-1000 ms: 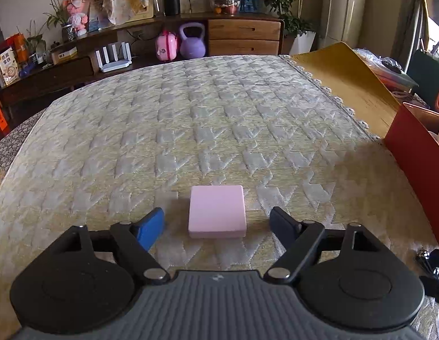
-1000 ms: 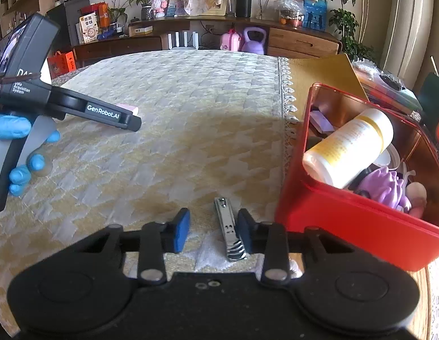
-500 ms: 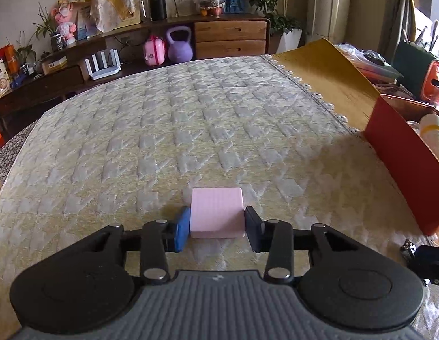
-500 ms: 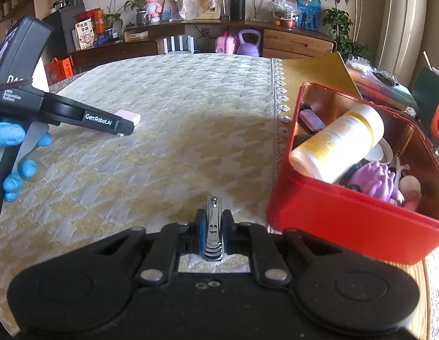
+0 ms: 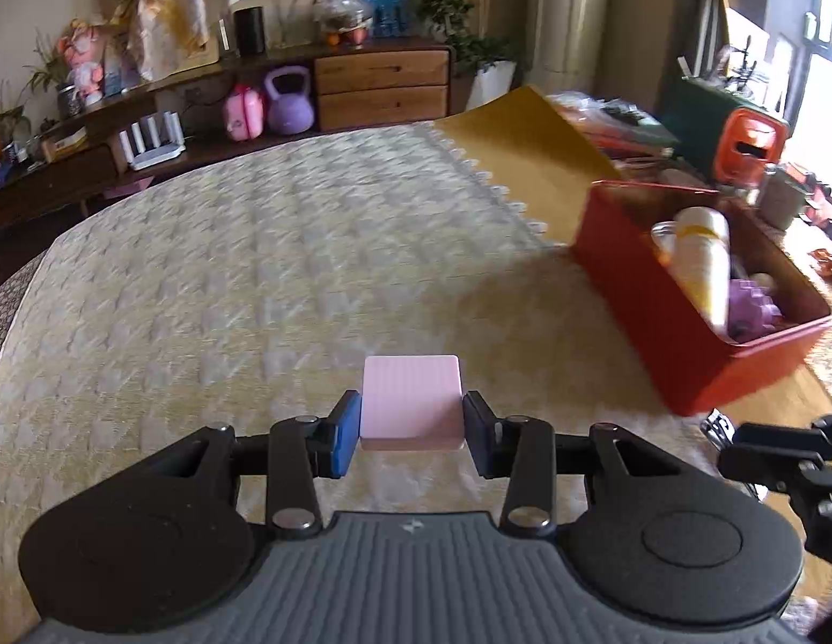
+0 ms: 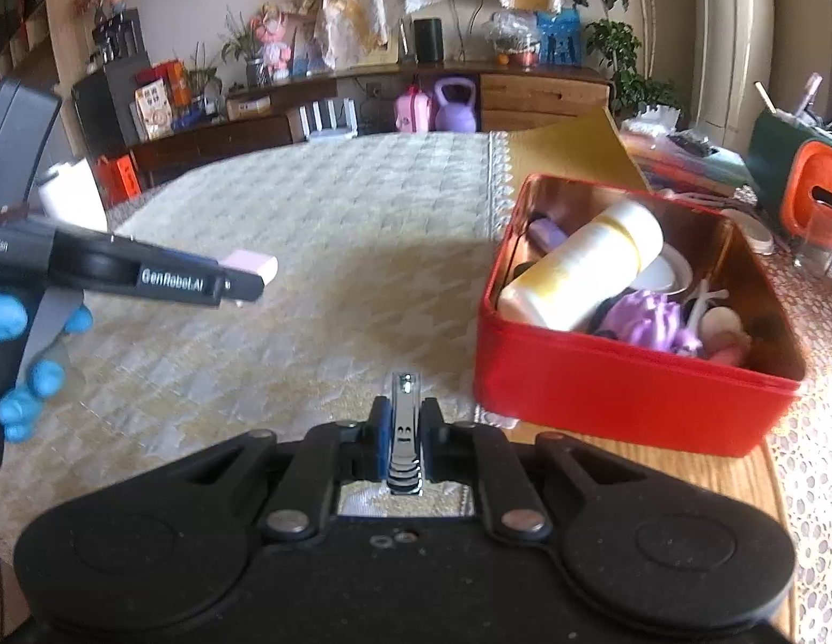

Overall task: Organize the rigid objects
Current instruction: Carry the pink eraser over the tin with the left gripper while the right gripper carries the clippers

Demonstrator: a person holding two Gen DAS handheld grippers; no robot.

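Left gripper (image 5: 410, 432) clamped on pink block (image 5: 411, 401), right gripper (image 6: 404, 432) on nail clipper (image 6: 405, 429) — neither yet placed in red box (image 6: 619, 392).

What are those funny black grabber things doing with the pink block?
A person is tidying small things into the red tin. The left gripper is shut on the pink block, and the right gripper is shut on a metal nail clipper. A white bottle and a purple toy already lie in the tin.
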